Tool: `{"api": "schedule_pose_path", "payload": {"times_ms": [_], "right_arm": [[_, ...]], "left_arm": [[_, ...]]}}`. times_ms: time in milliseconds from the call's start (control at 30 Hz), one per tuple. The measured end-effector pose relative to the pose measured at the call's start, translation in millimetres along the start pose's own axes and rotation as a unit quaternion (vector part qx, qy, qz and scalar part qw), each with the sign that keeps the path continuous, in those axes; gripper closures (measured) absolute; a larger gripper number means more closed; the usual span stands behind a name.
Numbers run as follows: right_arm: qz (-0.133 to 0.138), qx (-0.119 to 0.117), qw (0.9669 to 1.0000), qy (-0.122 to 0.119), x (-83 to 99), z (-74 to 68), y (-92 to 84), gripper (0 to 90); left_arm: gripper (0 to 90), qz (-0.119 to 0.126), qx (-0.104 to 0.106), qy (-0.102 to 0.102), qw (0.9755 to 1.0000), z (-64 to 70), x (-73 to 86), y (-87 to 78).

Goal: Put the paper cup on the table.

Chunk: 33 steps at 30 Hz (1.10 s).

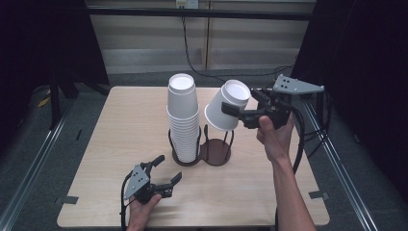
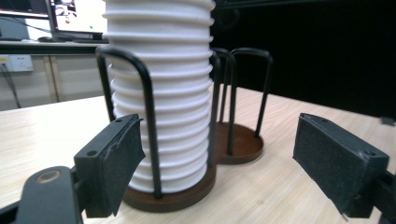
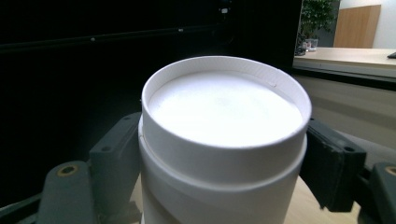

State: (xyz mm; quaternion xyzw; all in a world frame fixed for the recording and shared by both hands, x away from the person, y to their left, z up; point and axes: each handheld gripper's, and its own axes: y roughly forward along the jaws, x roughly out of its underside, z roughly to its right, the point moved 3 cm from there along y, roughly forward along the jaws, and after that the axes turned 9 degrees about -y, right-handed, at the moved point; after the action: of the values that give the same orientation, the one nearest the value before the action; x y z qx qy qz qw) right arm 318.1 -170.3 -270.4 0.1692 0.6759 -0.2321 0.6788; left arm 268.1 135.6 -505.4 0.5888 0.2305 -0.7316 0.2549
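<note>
The right gripper (image 1: 239, 112) was held above the right half of the tabletop (image 1: 120, 144), toward the far edge, with its jaws clamped on the sides of a single white cup (image 1: 226, 109). The cup was inverted and tilted, its closed base facing up and toward the far edge, its open mouth pointing down toward the cup holder (image 1: 202, 154). In the right gripper view the pads pressed against both flanks of the cup (image 3: 224, 140) just below its recessed base. The holder, a dark brown double base with black wire uprights, stood near the centre of the tabletop. Its left ring carried a tall stack of inverted white cups (image 1: 183, 120); its right ring (image 1: 216, 151) stood directly below the held cup, which hung clear of the uprights. The left gripper (image 1: 166, 169) rested low near the front edge, left of centre, in the person's left hand (image 1: 142, 204), its jaws pointing at the holder. In the left gripper view its two jaws stood spread apart with nothing between the pads, the left pad (image 2: 116, 163) just in front of the stack (image 2: 159, 93) and the holder base (image 2: 177, 196), without visible contact
</note>
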Motion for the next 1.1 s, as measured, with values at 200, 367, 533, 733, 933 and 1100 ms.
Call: {"api": "schedule_pose_path", "payload": {"times_ms": [200,367,533,733,933,1100], "right_arm": [[-0.010,-0.005,0.9999,0.001,14.3,-7.7,-1.9,22.1],[-0.018,-0.014,0.9997,0.005,26.0,-13.2,-1.5,22.2],[-0.020,-0.021,0.9995,0.012,41.4,-19.2,-0.9,22.2],[-0.026,-0.029,0.9991,0.016,60.1,-27.9,3.1,22.2],[-0.029,-0.044,0.9984,0.018,72.2,-38.1,8.2,22.3],[-0.044,-0.052,0.9975,0.019,86.4,-46.0,15.1,22.3]], "left_arm": [[15.6,-0.011,0.013,0.015,0.9997,7.0,-13.6,1.6],[15.8,-0.032,0.034,0.009,0.9989,8.4,-19.7,2.6],[16.0,-0.037,0.062,0.003,0.9974,12.7,-24.6,1.1],[16.5,-0.038,0.078,0.001,0.9962,23.8,-31.1,0.4],[16.4,-0.041,0.095,0.011,0.9946,29.4,-37.1,1.2],[16.2,-0.041,0.108,0.018,0.9931,35.2,-44.3,3.3]]}}
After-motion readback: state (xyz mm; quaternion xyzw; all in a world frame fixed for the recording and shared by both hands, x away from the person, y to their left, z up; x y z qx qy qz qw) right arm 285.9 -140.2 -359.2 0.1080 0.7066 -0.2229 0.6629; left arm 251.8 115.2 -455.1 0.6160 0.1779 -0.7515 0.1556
